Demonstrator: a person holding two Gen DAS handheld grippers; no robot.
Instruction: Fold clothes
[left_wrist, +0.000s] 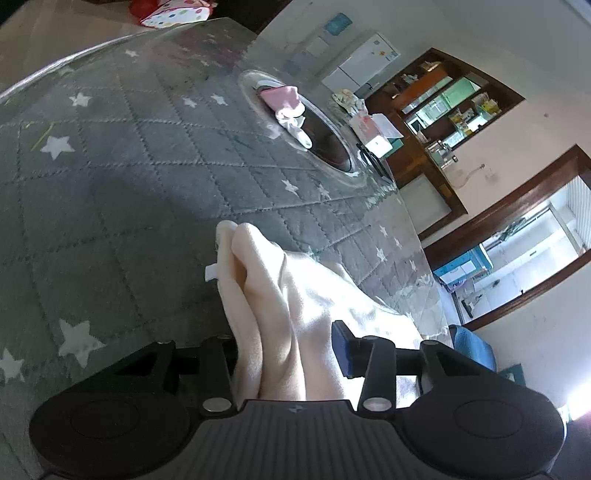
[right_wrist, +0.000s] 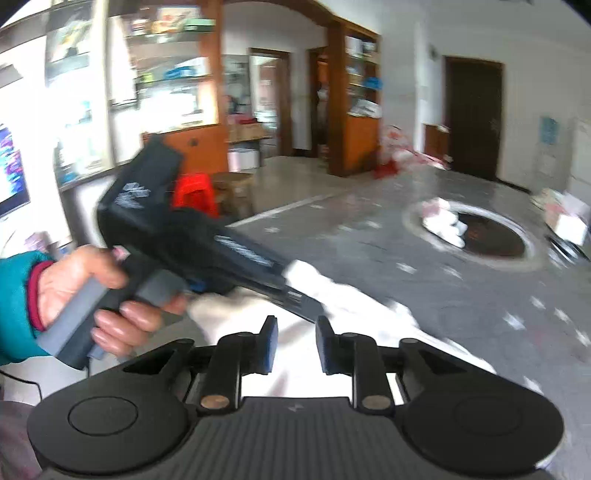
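Cream cloth (left_wrist: 280, 295) bunched on the quilted table (left_wrist: 110, 166) — soft, light, droops. Left gripper (left_wrist: 284, 354): jaws apart, folds between. Right gripper (right_wrist: 293, 345) jaws apart, empty — you'd pinch a hem corner.

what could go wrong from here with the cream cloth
1. The cream garment bunches between the left gripper fingers, not visibly pinched; it may slip out when lifted.
2. Part of it lies near the table edge and could slide off.
3. The right gripper stands open, holding nothing, so the fold has one anchor at most.
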